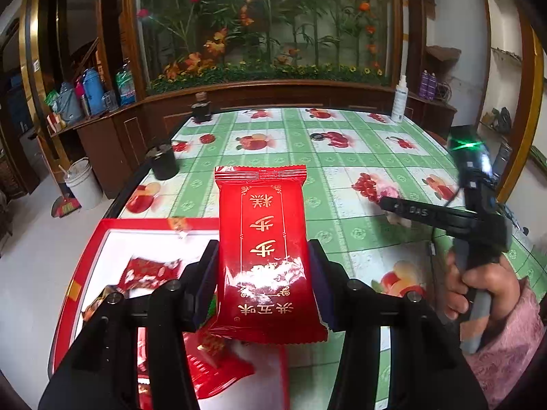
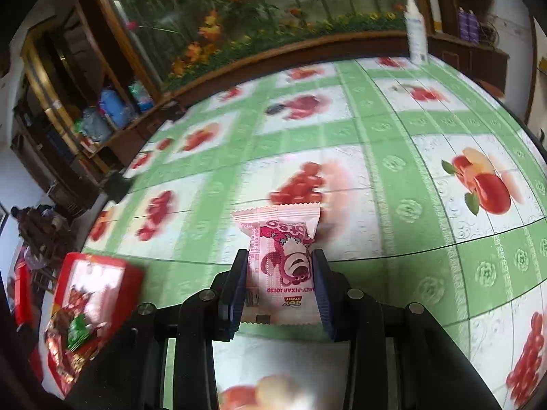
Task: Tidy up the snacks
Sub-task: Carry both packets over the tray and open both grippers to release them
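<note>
While both tongs carry snacks | left gripper (image 1: 265, 266) clamps red packet (image 1: 268, 249), red box (image 1: 82, 273) below-left | right gripper (image 2: 281, 283) clamps pink packet (image 2: 282, 266) above tablecloth (image 2: 393, 177) | risk: slick wrappers may slip, missing box.

Worktop (image 1: 342, 205): green-and-white checked cloth with fruit prints.

On it: red box (image 1: 82, 273) with white inside sat at the near left edge, red-wrapped snacks (image 1: 150, 270) loose in it. Two dark containers, one near the left edge (image 1: 164, 162), one at the far left corner (image 1: 201, 109). White spray bottle (image 1: 399, 97) stood upright at the far right edge. The right wrist view was blurred but showed the same cloth and box (image 2: 95, 273).
</note>
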`<state>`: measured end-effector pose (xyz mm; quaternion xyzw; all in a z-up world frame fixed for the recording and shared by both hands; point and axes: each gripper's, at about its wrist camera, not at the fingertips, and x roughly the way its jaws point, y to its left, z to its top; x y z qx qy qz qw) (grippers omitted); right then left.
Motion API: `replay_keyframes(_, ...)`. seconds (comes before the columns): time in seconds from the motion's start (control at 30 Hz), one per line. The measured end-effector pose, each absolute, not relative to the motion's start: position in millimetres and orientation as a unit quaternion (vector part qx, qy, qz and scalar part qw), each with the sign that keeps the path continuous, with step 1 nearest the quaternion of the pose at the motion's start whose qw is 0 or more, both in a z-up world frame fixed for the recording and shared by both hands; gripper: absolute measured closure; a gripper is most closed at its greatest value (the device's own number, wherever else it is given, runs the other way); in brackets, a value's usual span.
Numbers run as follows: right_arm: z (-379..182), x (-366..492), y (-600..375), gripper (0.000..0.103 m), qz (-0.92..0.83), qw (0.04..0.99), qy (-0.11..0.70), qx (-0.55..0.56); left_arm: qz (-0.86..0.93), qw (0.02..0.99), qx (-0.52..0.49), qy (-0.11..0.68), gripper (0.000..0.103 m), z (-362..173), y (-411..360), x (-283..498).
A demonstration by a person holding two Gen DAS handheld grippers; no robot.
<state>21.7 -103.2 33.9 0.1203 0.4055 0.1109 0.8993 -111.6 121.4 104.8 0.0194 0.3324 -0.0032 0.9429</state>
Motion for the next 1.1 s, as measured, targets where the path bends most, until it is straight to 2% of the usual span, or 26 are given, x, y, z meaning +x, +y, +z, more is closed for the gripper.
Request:
replay_keyframes(0.43, 61, -61, -15, 0.066, 0.268, 0.903, 0.314, 0.118, 0.064, 0.947, 0.003, 0.314, 0.054, 98, 184, -147)
replay_keyframes(0.73, 54, -88, 54, 0.066, 0.324, 0.889, 0.317, 0.066, 0.097, 0.944, -0.014, 0.314, 0.054, 88, 218, -158)
replay_keyframes(1.1, 47, -97, 88, 0.065, 0.351, 0.877, 0.325, 0.044, 0.113, 0.94, -0.026, 0.322, 0.054, 77, 239, -158)
